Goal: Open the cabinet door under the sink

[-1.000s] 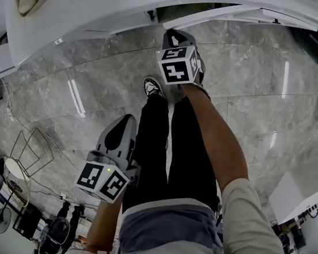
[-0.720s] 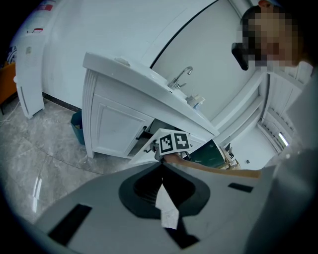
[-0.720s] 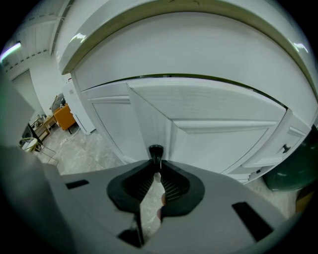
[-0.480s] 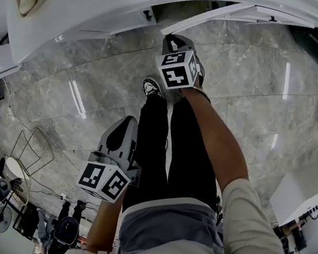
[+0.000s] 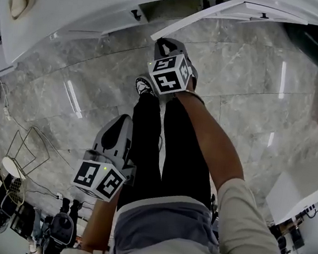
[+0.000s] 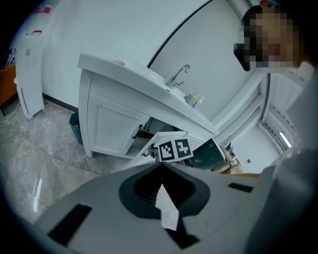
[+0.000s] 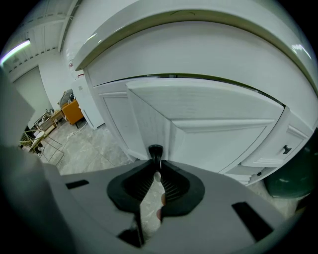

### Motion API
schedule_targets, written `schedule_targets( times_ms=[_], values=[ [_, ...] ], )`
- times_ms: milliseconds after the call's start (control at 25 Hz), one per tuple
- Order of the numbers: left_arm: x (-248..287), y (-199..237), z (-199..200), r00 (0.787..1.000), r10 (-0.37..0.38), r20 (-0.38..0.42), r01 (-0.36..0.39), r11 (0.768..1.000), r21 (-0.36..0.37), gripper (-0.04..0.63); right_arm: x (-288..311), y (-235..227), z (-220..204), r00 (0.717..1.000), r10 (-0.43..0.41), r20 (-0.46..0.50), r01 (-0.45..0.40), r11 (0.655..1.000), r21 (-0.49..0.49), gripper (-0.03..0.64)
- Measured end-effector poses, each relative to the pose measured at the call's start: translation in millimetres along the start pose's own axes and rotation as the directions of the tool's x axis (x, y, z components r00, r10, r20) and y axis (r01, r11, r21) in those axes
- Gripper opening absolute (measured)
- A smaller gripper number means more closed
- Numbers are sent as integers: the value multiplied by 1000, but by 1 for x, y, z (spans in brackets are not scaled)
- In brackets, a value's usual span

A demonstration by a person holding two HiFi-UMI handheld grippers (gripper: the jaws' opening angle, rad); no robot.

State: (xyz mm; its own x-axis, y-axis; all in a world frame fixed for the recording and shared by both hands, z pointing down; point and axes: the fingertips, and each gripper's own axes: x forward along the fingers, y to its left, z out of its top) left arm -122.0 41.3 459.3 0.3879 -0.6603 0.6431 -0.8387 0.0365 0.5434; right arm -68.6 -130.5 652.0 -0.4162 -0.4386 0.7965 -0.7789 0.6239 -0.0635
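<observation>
- The right tongs (image 7: 156, 161) are clenched on the small black handle (image 7: 155, 150) of the cabinet door (image 7: 213, 114), which fills the space directly ahead of them. The grip sits right at the tips, apparently so a pull along the arm carries straight into the door.
- Seen from above, the door stands angled out from the sink unit (image 6: 114, 99), its free edge just beyond the right tongs. The opening looks part done, with more swing to come.
- The left tongs (image 6: 161, 168) are closed on nothing. They hang low and well behind the right pair, beside the person's leg (image 5: 150, 145), likely to stay clear of the door's arc.
- The person stands squarely behind the right tongs with that arm stretched forward, which leaves room to draw the handle back toward the body.
</observation>
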Motion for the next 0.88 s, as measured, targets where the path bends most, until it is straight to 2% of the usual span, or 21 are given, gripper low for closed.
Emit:
schedule_targets(
  times_ms=[880],
  values=[
    [15, -35, -5, 1000, 1, -3, -1, 1000, 19, 0, -35, -6, -44, 998, 62, -24, -64, 991, -118, 52]
  ],
)
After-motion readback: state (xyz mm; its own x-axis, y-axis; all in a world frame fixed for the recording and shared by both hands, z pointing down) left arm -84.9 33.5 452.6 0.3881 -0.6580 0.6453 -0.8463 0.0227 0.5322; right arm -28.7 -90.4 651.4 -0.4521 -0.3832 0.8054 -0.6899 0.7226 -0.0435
